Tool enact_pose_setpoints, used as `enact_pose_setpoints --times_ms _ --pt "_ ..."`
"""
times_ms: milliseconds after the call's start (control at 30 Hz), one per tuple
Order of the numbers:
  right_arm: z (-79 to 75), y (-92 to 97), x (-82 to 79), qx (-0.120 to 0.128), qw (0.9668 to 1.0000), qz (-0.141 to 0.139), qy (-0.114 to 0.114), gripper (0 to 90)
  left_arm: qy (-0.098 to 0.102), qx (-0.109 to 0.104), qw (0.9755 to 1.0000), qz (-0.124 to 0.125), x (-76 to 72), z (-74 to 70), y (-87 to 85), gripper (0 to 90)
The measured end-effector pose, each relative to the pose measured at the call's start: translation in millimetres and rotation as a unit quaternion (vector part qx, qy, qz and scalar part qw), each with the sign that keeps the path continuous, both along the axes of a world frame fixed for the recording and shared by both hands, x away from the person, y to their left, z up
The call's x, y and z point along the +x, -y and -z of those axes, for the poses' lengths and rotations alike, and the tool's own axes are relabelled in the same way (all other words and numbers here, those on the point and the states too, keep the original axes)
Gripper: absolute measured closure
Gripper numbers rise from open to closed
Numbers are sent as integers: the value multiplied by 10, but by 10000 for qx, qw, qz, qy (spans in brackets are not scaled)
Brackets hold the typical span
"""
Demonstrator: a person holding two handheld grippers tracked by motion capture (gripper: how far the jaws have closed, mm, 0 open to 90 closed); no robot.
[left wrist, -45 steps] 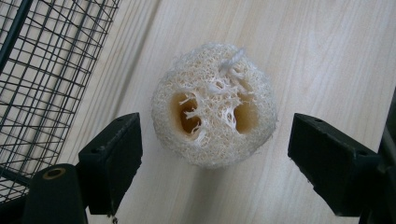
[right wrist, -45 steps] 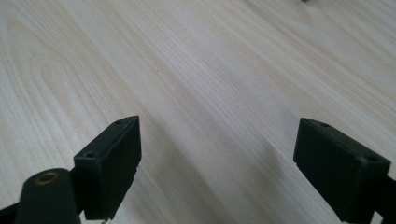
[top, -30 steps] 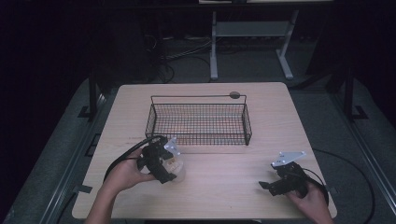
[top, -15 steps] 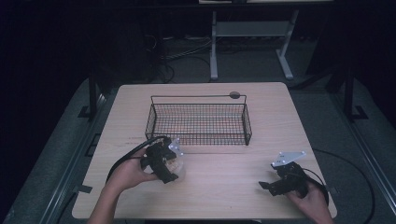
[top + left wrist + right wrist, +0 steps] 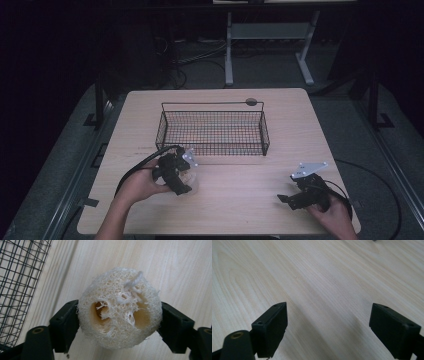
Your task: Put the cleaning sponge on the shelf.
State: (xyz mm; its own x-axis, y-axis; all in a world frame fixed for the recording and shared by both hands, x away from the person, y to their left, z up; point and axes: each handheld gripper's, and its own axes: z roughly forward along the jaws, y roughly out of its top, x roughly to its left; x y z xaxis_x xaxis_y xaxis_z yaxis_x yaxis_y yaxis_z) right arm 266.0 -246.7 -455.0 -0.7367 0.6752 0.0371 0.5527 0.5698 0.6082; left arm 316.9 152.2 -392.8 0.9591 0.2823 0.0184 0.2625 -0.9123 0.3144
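A pale, fibrous loofah slice [image 5: 119, 308] with holes through it sits between the jaws of my left gripper [image 5: 119, 322], which press on both of its sides. In the high view my left gripper [image 5: 184, 179] is held just in front of the black wire basket [image 5: 214, 131], near its left end, with the loofah [image 5: 191, 180] a pale patch under it. My right gripper [image 5: 292, 199] rests low at the table's front right, open, and its jaws in the right gripper view [image 5: 328, 330] stand wide apart over bare wood.
The wire basket's mesh [image 5: 17, 282] fills the left edge of the left gripper view. A small dark round disc [image 5: 251, 102] lies behind the basket. Cables trail from both grippers. The light wooden table [image 5: 240, 190] is surrounded by dark floor and a metal stand behind.
My left gripper has shifted slightly toward the front and turned a little with the loofah. The right gripper has stayed put.
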Motion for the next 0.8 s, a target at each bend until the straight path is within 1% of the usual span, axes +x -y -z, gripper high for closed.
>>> enact_pose_setpoints --times_ms 33,100,400,633,800 --pt "0 0 0 -3 10000 1 2 146 16 1 10000 16 0 -5 0 270" --pt "-2 5 1 -13 10000 -4 26 146 -29 -35 10000 10 3 -10 -2 272" --pt "-1 -1 1 -7 10000 6 12 146 -2 -63 10000 19 3 -46 -8 277" --pt "4 0 8 -27 10000 -18 1 146 16 -147 9999 27 16 -136 5 275" --pt "7 -1 12 -29 10000 -24 -18 146 36 -136 9999 4 41 -172 9 274"
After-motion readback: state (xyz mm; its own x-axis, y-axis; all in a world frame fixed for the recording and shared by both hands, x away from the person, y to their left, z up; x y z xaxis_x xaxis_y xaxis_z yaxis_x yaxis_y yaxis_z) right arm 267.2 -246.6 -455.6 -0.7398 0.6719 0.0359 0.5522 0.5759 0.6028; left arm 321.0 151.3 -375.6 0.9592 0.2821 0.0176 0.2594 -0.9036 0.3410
